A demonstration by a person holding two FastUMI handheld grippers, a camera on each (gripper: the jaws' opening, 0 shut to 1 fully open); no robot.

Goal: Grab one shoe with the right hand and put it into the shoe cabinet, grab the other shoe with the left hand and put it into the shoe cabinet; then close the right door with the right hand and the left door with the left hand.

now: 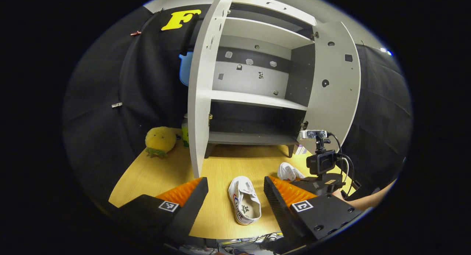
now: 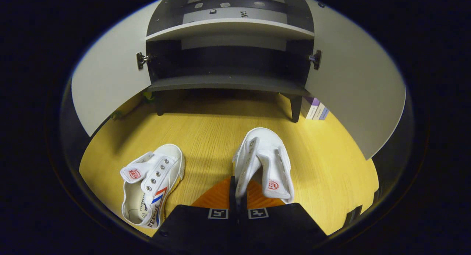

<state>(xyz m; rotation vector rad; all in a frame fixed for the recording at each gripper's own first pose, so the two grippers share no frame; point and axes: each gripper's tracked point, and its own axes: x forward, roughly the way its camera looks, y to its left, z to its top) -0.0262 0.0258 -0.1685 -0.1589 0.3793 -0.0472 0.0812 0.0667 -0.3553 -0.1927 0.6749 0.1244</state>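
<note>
- Left gripper view: the left gripper [image 1: 235, 190] has its jaws wide apart, holding nothing. One white sneaker [image 1: 244, 199] lies on the counter [image 1: 147, 177] between them. The shoe cabinet [image 1: 254, 89] stands open behind.
- Right gripper view: the right gripper [image 2: 237, 190] has its jaws clenched on the side of the other sneaker [image 2: 265, 163]. Lift it straight up and keep it level, then slide it onto the bottom shelf [image 2: 224, 82]

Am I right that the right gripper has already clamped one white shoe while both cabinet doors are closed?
Not quite: both doors stand open, left door and right door, as the right gripper view shows. The right gripper is indeed shut on the shoe.
</note>
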